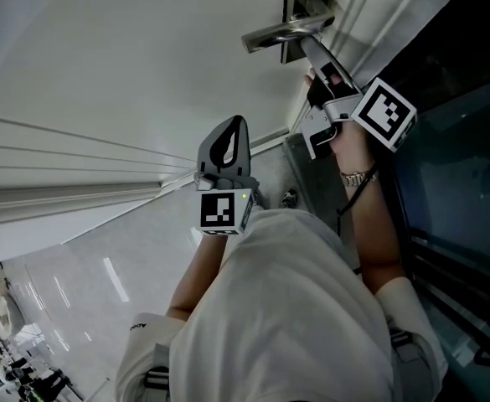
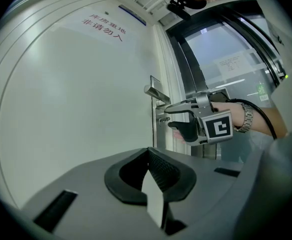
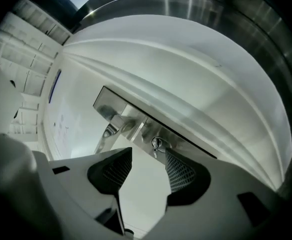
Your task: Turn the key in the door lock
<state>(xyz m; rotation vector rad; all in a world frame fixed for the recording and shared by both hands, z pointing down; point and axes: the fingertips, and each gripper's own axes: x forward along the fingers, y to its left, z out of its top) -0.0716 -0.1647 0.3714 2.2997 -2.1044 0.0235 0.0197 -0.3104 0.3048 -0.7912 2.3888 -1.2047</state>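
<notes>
A small metal key point(image 3: 156, 145) sits in the lock cylinder of the steel lock plate point(image 3: 136, 124), below the lever door handle point(image 1: 282, 30) on the white door point(image 1: 144, 57). My right gripper point(image 3: 148, 154) points at the lock with its jaws open. The key lies just beyond and between the fingertips, and neither pad touches it. In the left gripper view the right gripper point(image 2: 168, 117) is level with the key point(image 2: 161, 119), under the door handle point(image 2: 155, 93). My left gripper point(image 1: 236, 124) hangs back from the door, its pads together with nothing in them.
A dark glass panel point(image 1: 446, 166) in a metal frame point(image 1: 312, 182) stands to the right of the door. A sign with red print point(image 2: 103, 26) is high on the door. The person's white sleeve and torso fill the lower head view.
</notes>
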